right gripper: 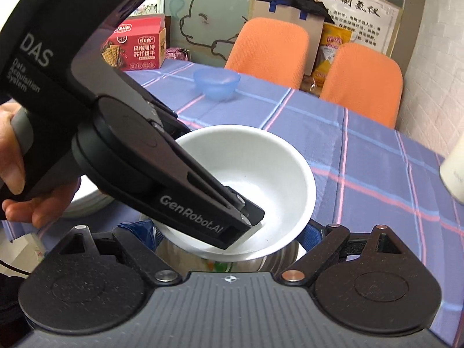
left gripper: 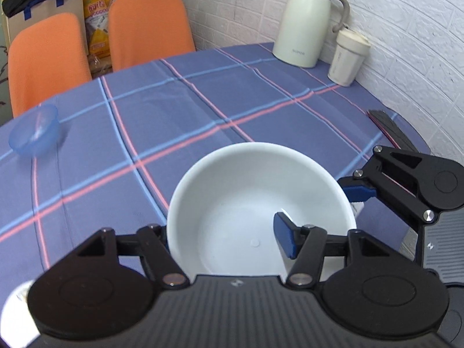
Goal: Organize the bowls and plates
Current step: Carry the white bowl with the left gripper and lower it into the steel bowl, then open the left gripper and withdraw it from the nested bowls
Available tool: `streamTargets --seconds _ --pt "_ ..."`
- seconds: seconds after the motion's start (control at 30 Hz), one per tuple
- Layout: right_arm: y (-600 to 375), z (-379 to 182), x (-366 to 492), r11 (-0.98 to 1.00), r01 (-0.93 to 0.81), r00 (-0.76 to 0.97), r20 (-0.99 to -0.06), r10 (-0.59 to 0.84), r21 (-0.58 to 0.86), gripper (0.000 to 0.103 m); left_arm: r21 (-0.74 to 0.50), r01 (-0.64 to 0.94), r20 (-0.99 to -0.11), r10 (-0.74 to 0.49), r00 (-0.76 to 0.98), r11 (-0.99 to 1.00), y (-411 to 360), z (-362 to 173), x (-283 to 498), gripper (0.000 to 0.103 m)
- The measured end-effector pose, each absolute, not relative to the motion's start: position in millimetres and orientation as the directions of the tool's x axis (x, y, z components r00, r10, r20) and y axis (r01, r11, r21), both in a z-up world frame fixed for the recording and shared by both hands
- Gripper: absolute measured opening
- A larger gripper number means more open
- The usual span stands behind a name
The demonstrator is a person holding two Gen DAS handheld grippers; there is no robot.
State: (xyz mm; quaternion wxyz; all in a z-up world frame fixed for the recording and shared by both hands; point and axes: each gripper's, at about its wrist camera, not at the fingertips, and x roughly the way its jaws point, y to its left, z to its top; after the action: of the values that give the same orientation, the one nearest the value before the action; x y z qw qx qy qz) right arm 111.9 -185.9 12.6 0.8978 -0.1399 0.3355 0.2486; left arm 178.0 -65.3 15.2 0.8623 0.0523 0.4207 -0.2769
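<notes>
1. Checked blue cloth covers the surface (left gripper: 179, 121); white brick wall at 2 o'clock, two orange chairs (left gripper: 148, 26) at 11 o'clock.
2. White bowl (left gripper: 246, 203) sits at centre, near edge, in both wrist views.
3. Left tongs (right gripper: 255, 217) clamped on the bowl's near rim: one blue pad (left gripper: 285, 239) lies inside the bowl, the other is hidden behind the wall.
4. Right tongs (right gripper: 229, 229) spread apart around a shiny metal vessel (right gripper: 220, 261) directly under the white bowl.
5. Blue translucent bowl (left gripper: 34, 130) stands well apart at 9 o'clock.
6. Cream jug (left gripper: 307, 23) and cup (left gripper: 346, 58) at 1 o'clock.
</notes>
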Motion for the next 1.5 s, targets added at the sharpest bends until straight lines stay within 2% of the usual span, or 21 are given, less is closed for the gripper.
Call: streamTargets --seconds 0.13,0.2,0.23,0.6,0.73,0.97,1.1,1.5 --pt "-189.3 4.9 109.3 0.841 -0.537 0.640 -0.683 0.352 -0.070 0.079 -0.131 0.531 -0.756 -0.431 0.493 0.837 -68.6 6.2 168.3 0.060" --pt "-190.8 3.5 112.9 0.847 -0.528 0.636 -0.691 0.344 -0.065 0.079 -0.098 0.525 -0.756 -0.406 0.513 0.846 -69.8 2.8 167.4 0.074" --pt "-191.8 2.8 114.5 0.850 -0.523 0.631 -0.699 0.337 -0.062 0.079 -0.087 0.520 -0.755 -0.396 0.522 0.850 -69.0 2.2 167.4 0.076" --pt "-218.1 1.8 68.5 0.872 -0.488 0.637 -0.697 0.329 -0.034 0.080 -0.153 0.490 -0.708 -0.441 0.551 0.858 -35.5 23.4 156.1 0.091" --pt "-221.1 2.7 62.4 0.876 -0.481 0.645 -0.686 0.336 -0.024 0.080 -0.171 0.468 -0.691 -0.444 0.571 0.867 -23.3 30.7 153.3 0.092" --pt "-216.9 10.5 75.4 0.875 -0.483 0.667 -0.653 0.360 -0.010 0.080 -0.141 0.399 -0.691 -0.379 0.615 0.906 3.8 37.6 150.3 0.094" --pt "-207.2 17.1 91.6 0.875 -0.483 0.670 -0.646 0.366 -0.005 0.080 -0.116 0.343 -0.688 -0.325 0.649 0.932 27.8 41.5 151.3 0.099" --pt "-150.7 35.3 163.1 0.866 -0.500 0.658 -0.656 0.371 -0.012 0.081 -0.079 0.273 -0.650 -0.257 0.715 0.959 89.0 52.1 168.2 0.099"
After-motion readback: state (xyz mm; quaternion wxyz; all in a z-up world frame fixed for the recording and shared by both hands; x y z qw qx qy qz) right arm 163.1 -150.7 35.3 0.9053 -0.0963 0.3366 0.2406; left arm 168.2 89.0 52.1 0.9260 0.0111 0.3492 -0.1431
